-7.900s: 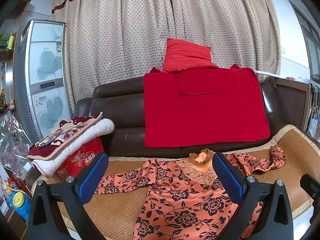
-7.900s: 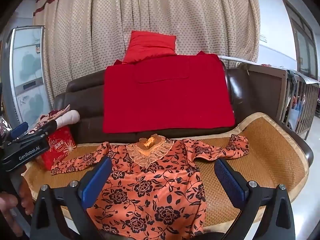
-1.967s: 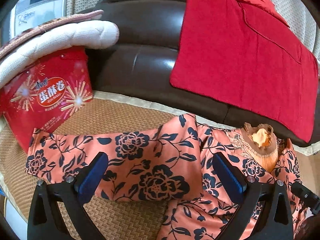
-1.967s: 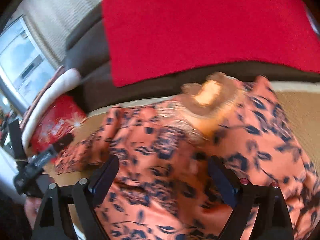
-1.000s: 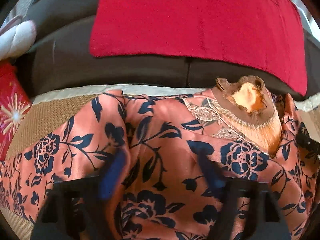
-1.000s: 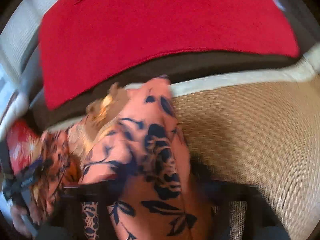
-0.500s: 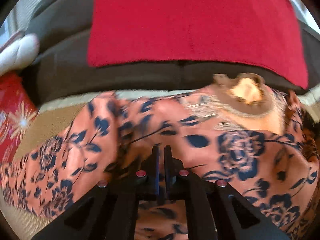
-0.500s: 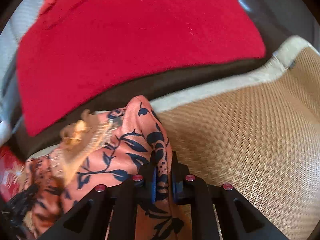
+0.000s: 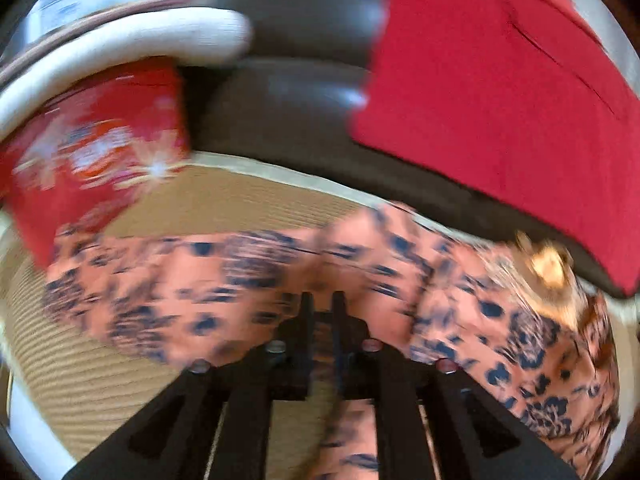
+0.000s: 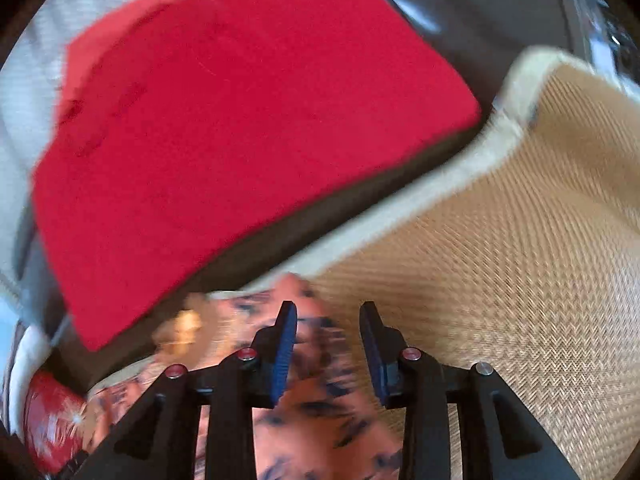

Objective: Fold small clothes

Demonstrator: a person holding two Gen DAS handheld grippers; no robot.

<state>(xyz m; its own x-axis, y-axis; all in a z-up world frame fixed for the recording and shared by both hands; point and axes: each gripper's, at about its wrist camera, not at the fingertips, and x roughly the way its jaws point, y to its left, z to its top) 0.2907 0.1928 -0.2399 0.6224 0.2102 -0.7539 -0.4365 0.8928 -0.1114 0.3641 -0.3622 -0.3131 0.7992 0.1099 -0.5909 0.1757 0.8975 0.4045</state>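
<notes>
My left gripper (image 9: 322,306) tilts down over the flowered blouse (image 9: 248,280) on the woven mat (image 9: 120,392), jaws narrow and opening, cloth between them. My right gripper (image 10: 328,330) angles down too, jaws parting around the blouse's edge without pressing it.

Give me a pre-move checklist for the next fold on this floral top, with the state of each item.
1. Left tongs gripping the floral top: cannot tell; nearly shut, opening, fabric between them.
2. Right tongs gripping: not ok; opening, pads off the fabric beneath.
3. Woven mat bare on the right: ok.
4. Top clear of the red snack box: cannot tell, blurred.
5. Collar visible: ok.
</notes>
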